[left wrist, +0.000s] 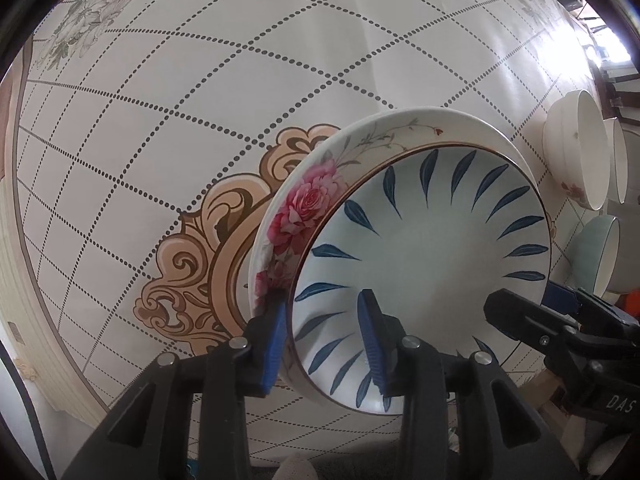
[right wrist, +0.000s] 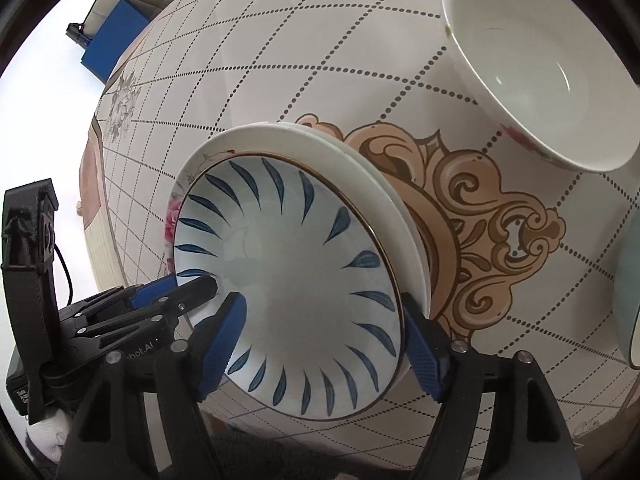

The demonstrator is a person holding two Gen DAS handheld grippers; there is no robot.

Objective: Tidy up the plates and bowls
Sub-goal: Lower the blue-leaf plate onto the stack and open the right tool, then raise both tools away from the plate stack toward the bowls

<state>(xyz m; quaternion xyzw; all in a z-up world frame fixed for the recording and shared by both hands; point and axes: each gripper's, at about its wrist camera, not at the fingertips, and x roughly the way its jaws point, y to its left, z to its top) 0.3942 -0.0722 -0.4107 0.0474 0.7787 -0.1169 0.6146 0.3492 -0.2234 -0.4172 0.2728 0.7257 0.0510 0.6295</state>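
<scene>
Surface: pale dotted-grid cloth. Near its tan medallion sits the plate stack; blue-leaf plate on top, rose plate beneath. White bowls well apart.

Glazed ceramic: stiff, slick, chippable, probably weighty stacked. Take at the rim.

Left tool straddles the rim, pads not visibly pressing. Right tool spread wide, releasing.

Writing: "DAS" on right tool; "...bot.AI" on left.

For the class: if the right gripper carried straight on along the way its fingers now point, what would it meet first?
Most likely the blue-leaf plate: the right gripper stands open astride its near rim, one finger inside, one outside. That plate sits on the stacked plates, though depth is hard to judge.
</scene>
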